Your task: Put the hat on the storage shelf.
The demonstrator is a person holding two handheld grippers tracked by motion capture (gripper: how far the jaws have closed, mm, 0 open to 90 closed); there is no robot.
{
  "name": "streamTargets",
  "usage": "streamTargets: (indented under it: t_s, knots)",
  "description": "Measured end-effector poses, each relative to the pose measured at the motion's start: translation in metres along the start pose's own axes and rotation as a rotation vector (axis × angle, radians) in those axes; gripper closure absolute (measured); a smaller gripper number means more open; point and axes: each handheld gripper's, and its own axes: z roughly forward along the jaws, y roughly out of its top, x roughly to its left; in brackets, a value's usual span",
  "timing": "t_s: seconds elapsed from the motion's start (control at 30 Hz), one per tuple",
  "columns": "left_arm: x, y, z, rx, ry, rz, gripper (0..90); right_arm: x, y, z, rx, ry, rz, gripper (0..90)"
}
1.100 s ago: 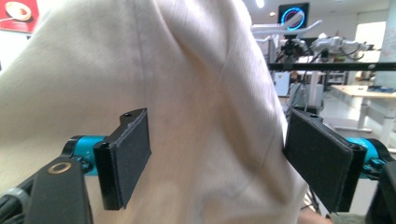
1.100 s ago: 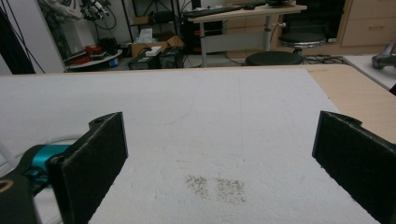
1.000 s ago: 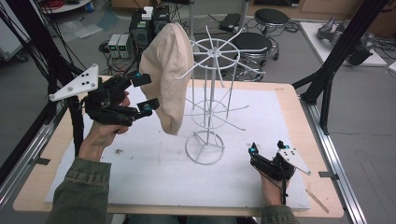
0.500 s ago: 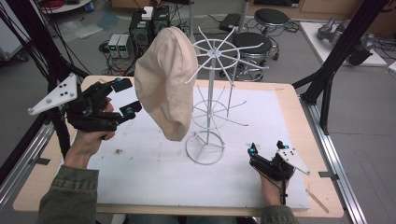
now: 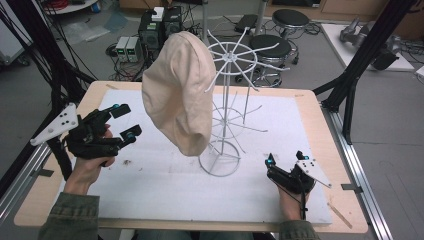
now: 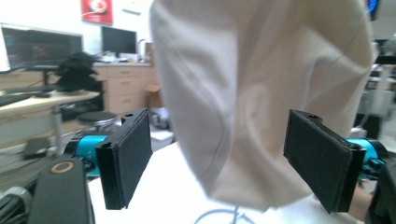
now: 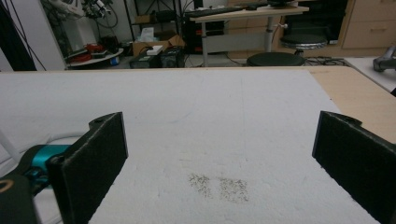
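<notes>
A beige cloth cap [image 5: 177,95] hangs from an arm of a white wire rack [image 5: 231,57] standing in the middle of the white mat [image 5: 165,190]. My left gripper [image 5: 129,120] is held above the mat to the left of the cap, clear of it, jaws open and pointing at it. In the left gripper view the cap [image 6: 261,93] hangs a little beyond the open left gripper [image 6: 224,158], with nothing between the pads. My right gripper [image 5: 284,158] rests low at the mat's front right, open and holding nothing; the right gripper [image 7: 219,158] looks across bare mat.
The rack's ring base [image 5: 220,160] and thin wire arms [image 5: 250,107] spread right of the cap. The wooden table edge [image 5: 320,125] frames the mat. Black frame struts [image 5: 350,75] rise at both sides. A small dark stain [image 7: 219,184] marks the mat.
My left hand has drawn back to the left and sunk lower, away from the cap, which now hangs free on the rack. The right hand has stayed put.
</notes>
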Motion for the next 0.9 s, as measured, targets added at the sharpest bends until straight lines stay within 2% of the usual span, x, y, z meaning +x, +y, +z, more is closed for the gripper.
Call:
streamTargets:
  t_s: [0.33,0.6,0.73,0.9]
  knots:
    - [-0.001,-0.020,-0.024,-0.003,0.023,-0.027,23.7,0.000,0.000,0.000,0.001,0.000,0.001,2.1]
    - [0.006,-0.049,-0.041,0.052,0.087,-0.047,25.3,0.000,0.000,0.000,0.000,0.000,0.002,2.1]
    - [0.010,-0.064,-0.048,0.085,0.073,-0.101,29.5,0.000,0.000,0.000,0.001,-0.001,0.001,2.1]
    - [0.013,-0.080,-0.060,0.102,0.108,-0.131,28.5,0.000,0.000,-0.001,0.005,-0.002,-0.003,2.1]
